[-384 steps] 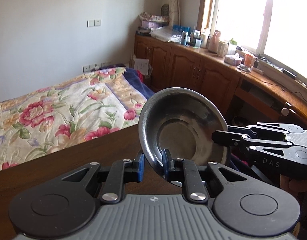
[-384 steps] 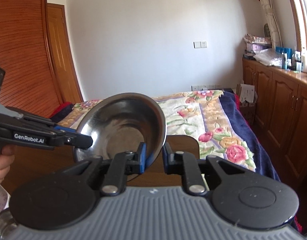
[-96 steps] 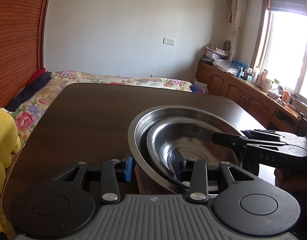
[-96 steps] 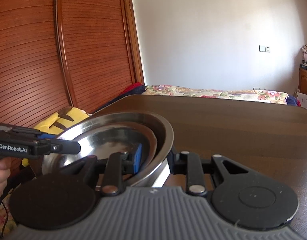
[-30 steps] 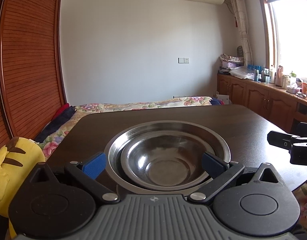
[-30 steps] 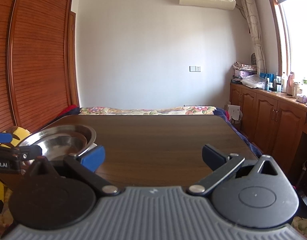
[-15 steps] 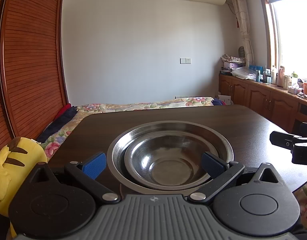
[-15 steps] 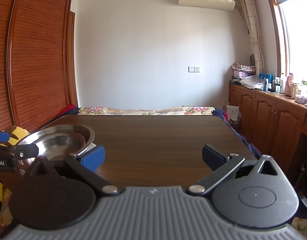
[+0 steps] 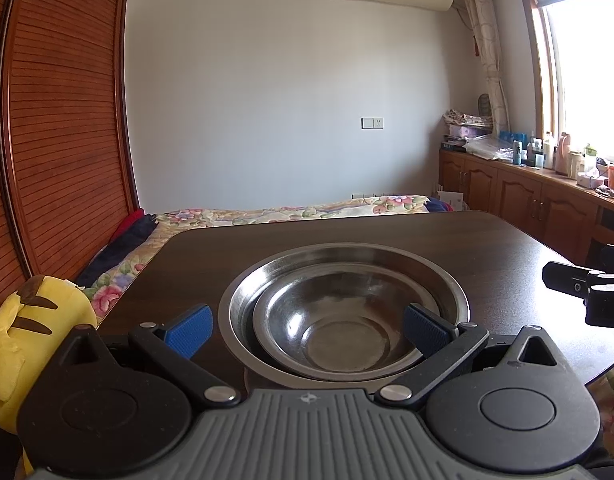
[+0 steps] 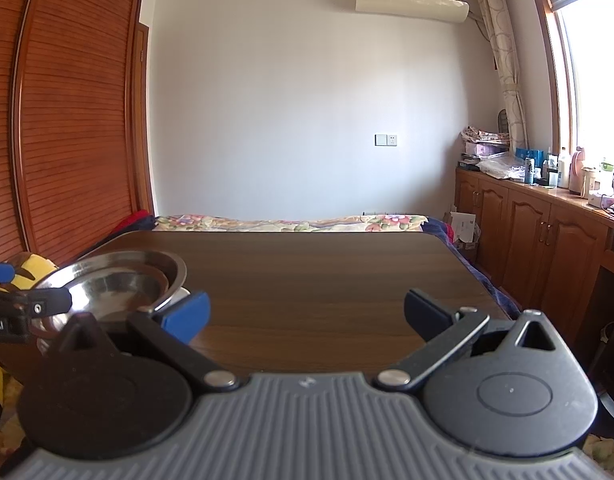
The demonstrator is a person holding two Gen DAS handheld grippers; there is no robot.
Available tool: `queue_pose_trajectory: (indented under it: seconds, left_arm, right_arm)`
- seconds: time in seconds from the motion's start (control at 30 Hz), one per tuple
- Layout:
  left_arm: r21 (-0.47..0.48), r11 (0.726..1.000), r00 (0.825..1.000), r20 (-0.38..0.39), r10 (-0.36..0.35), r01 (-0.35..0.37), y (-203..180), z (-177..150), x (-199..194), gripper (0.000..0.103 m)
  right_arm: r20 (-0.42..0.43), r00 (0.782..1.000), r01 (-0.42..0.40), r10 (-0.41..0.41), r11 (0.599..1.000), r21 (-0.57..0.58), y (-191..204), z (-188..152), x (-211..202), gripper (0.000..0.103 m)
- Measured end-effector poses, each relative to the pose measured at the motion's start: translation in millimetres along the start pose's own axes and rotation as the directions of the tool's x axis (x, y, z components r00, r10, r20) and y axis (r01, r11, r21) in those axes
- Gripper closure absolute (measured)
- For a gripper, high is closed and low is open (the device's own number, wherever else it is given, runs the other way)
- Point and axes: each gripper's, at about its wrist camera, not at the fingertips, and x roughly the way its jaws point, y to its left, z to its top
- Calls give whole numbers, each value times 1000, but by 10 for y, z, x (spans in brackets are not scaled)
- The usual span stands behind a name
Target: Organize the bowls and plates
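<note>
Side-by-side wrist views, seemingly level, sharing bowls (image 9: 339,316).

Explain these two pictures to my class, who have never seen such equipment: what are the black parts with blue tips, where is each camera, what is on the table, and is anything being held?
There is no robot. A person holds a two-fingered tool in each hand, with a camera on each looking forward along its fingers. One picture comes from the left tool, the other from the right tool. The blue tips are the finger pads. On the dark wooden table sit two steel bowls, the smaller bowl nested inside the larger bowl. Both tools are open and hold nothing. A yellow stuffed toy lies beside the table, with a bed behind.
</note>
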Motion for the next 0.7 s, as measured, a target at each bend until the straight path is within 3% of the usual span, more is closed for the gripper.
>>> queue_pose_trajectory:
  seconds: [0.7]
  left_arm:
    - [-1,1000,1000,0,1,-1,6,7,-8,0]
  right_arm:
    - [-2,1000,1,-1,1000,4,-48,10,-1,0]
